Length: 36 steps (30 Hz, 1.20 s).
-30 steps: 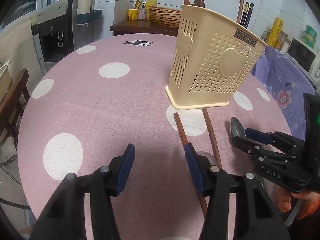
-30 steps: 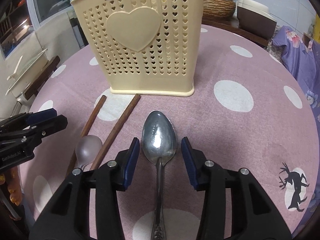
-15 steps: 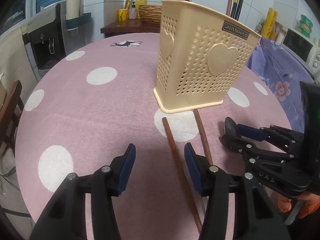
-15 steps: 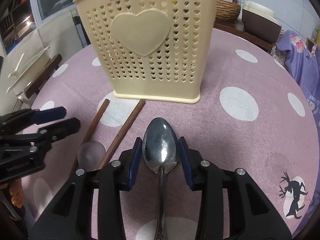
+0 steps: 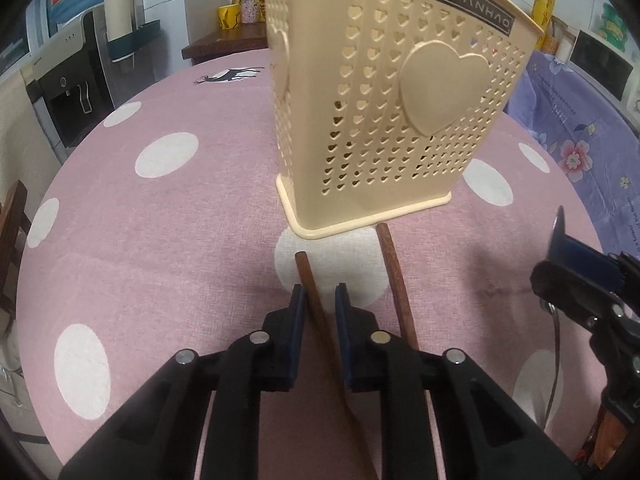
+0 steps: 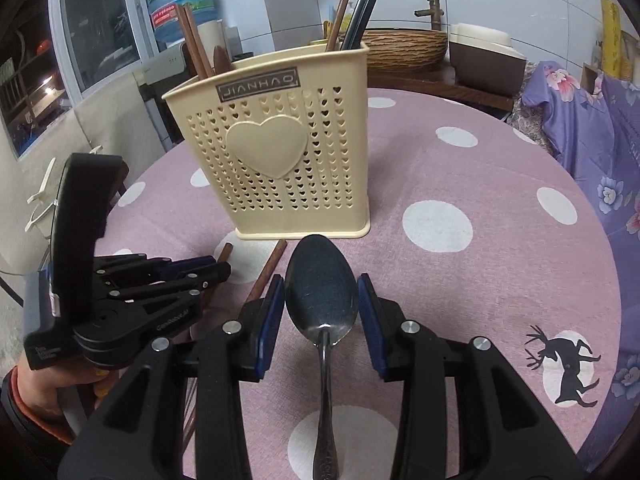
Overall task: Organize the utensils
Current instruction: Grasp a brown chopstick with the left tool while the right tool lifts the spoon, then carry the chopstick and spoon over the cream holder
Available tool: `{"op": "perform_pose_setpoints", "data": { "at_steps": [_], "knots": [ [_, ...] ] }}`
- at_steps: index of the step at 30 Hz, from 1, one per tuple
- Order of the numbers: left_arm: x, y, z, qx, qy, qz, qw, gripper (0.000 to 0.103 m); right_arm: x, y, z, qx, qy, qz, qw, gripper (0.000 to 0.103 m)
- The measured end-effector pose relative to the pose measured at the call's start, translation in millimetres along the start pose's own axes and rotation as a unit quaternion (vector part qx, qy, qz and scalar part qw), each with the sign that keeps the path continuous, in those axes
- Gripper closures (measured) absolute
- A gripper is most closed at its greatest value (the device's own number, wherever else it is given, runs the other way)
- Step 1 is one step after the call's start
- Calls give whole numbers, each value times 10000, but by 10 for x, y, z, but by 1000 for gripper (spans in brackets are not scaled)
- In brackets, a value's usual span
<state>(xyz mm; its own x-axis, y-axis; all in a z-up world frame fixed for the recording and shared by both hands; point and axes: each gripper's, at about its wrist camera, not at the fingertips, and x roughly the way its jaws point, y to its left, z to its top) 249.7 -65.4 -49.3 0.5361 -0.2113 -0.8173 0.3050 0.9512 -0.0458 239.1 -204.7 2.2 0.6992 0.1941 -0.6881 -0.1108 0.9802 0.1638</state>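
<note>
A cream perforated utensil holder [image 5: 392, 120] stands mid-table, also in the right wrist view [image 6: 276, 160], with chopsticks and wooden handles inside. My left gripper [image 5: 320, 304] is shut on a brown wooden handle [image 5: 310, 280]; a second wooden handle [image 5: 396, 280] lies just right of it, its tip at the holder's base. My right gripper [image 6: 322, 296] is shut on a metal spoon [image 6: 322, 292], bowl pointing at the holder, lifted above the cloth. The left gripper also shows in the right wrist view [image 6: 216, 270].
The round table has a pink cloth with white dots [image 5: 168, 152]. A water dispenser [image 5: 68, 92] stands far left. A purple floral cover [image 6: 592, 128] lies at the right edge. A wicker basket [image 6: 404, 48] sits on a counter behind.
My left gripper moved forward and right and closed on the wooden handle. My right gripper closed on the spoon and lifted it off the cloth, pulling back from the holder.
</note>
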Motion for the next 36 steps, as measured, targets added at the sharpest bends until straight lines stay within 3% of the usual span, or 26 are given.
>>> {"op": "perform_pose_setpoints", "data": {
  "at_steps": [11,18,26,30,36],
  "knots": [
    [-29,32,33,-135,-191,7,9997,94,-138,9,-8,158,-151,63,9997,65],
    [-599,202,156,-439,-937,-163,9945,95,-387,-80,90,384,-355,361,9980,65],
    [-1359,363,285,-664,-1979,-141,9779,95,-714,-57,224,326,-713,489,9957,66],
    [-1569,445,323,-767,-2321,-54,9696,95,-790,-20,274,293,-789,503,9952,66],
    [-1619,476,329,-762,-2404,-39,9677,95,-800,31,288,261,-797,544,9950,66]
  ]
}}
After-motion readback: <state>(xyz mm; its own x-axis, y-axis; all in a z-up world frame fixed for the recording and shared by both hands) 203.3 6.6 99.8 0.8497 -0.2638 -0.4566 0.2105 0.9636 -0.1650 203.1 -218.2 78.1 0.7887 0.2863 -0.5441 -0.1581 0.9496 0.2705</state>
